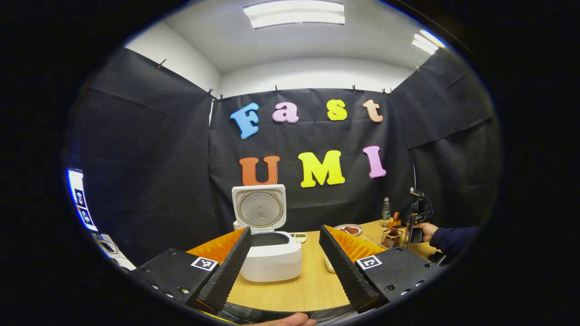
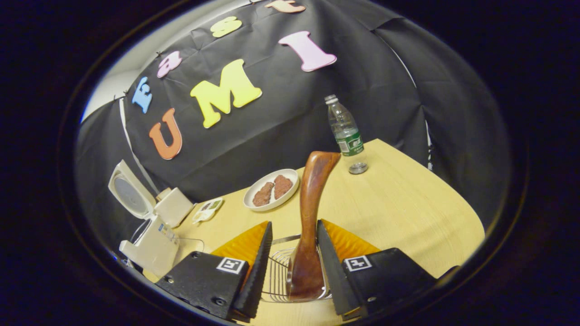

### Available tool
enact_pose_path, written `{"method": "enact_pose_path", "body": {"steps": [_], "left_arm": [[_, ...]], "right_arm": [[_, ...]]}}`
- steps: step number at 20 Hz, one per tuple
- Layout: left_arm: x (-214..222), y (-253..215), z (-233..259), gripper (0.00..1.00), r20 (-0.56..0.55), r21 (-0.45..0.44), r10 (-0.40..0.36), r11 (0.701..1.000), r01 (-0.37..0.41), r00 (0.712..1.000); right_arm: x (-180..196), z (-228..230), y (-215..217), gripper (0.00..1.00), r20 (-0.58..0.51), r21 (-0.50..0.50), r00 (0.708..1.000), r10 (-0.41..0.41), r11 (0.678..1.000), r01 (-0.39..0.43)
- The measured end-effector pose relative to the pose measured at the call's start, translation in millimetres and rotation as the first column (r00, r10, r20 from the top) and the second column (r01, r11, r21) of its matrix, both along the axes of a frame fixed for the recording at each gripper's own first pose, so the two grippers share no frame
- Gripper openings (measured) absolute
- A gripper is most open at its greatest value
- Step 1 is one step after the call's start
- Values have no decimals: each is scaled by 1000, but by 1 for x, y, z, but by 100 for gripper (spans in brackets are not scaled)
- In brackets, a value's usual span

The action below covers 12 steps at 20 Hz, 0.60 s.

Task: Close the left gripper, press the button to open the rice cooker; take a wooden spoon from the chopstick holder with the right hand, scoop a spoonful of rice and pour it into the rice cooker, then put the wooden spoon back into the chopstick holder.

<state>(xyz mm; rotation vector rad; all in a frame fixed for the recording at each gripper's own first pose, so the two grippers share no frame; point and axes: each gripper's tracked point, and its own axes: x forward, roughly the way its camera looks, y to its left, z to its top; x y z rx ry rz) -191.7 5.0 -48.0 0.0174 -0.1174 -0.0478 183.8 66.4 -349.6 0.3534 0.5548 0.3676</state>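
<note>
Right gripper view: the right gripper point(image 2: 293, 267) stands with its 2 fingers spread around the wooden spoon point(image 2: 309, 226), a gap visible on the left side; contact on the right side cannot be confirmed. The wooden spoon stands upright in the wire chopstick holder point(image 2: 277, 276), handle end uppermost. Beyond it on the table point(image 2: 408, 213) lie a white plate point(image 2: 271, 189) carrying 2 brown pieces, then a small tray point(image 2: 206, 210) to the left, and a water bottle point(image 2: 346, 133) near the far edge. The rice cooker point(image 2: 152, 226) sits at far left, lid raised.

Left gripper view: the left gripper point(image 1: 284, 267) is held wide apart above the near table edge, gripping nothing. Directly ahead between its fingers stands the rice cooker point(image 1: 271, 256), lid point(image 1: 259, 209) upright, inner pot exposed. Farther right, a hand point(image 1: 426, 231) with a dark sleeve point(image 1: 455, 240) holds the other gripper over the chopstick holder point(image 1: 392, 238)
</note>
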Motion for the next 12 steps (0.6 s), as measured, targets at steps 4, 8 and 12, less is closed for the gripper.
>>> {"method": "enact_pose_path", "body": {"steps": [4, 8, 12], "left_arm": [[2, 6, -7, 95, -3, 22, 11, 1000, -11, 1000], [1, 7, -9, 95, -8, 1, 3, 1000, -3, 1000], [0, 10, -6, 95, 4, -8, 10, 1000, -9, 1000]], "right_arm": [[9, 0, -11, 16, 18, -25, 999, -40, 999, 40], [-3, 8, -14, 18, 31, -27, 999, -30, 999, 31], [-8, 39, -20, 16, 112, -29, 993, -40, 999, 44]]}}
